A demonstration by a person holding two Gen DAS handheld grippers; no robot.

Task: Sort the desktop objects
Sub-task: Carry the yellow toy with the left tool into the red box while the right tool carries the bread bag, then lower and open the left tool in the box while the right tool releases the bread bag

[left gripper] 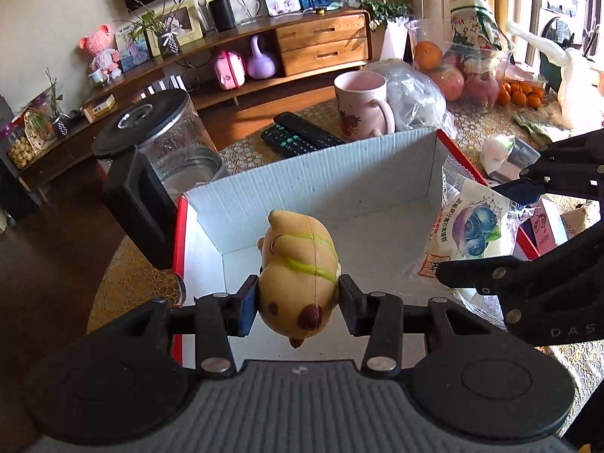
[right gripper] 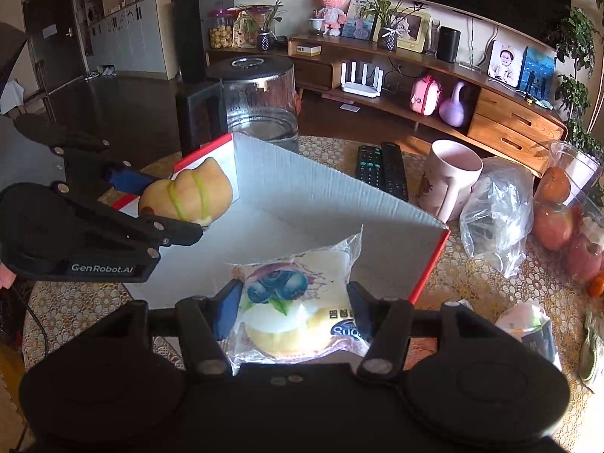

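Both grippers are loaded and hanging over the open white cardboard box (left gripper: 321, 188) with its red outer sides, apparently the sorting bin. The left gripper (left gripper: 298, 302) is clamped on a tan squishy animal toy (left gripper: 298, 264) with green stripes, pads pressing its two flanks, so the soft body bulges up past the fingers. The toy hangs over the near-left part of the box, above the floor, not resting on it.

The right gripper (right gripper: 294, 309) is closed on a sealed blueberry pastry packet (right gripper: 298, 302), pinched by the sides so the bread inside isn't crushed flat (my guess at the reason). It sits over the near-right corner of the box; in the left wrist view the same packet (left gripper: 468, 234) shows against the right wall.

Both claws tilt downward into the box, which reads as a paired drop-off: the two items well apart so they don't collide on release.

Outside the box, on the lace-covered table (right gripper: 472, 290): a glass kettle (right gripper: 256, 105) at far left, two remotes (right gripper: 381, 170) and a pink mug (right gripper: 449, 181) beyond the far wall, a clear plastic bag (right gripper: 498, 211) and fruit to the right. Probably left for later.
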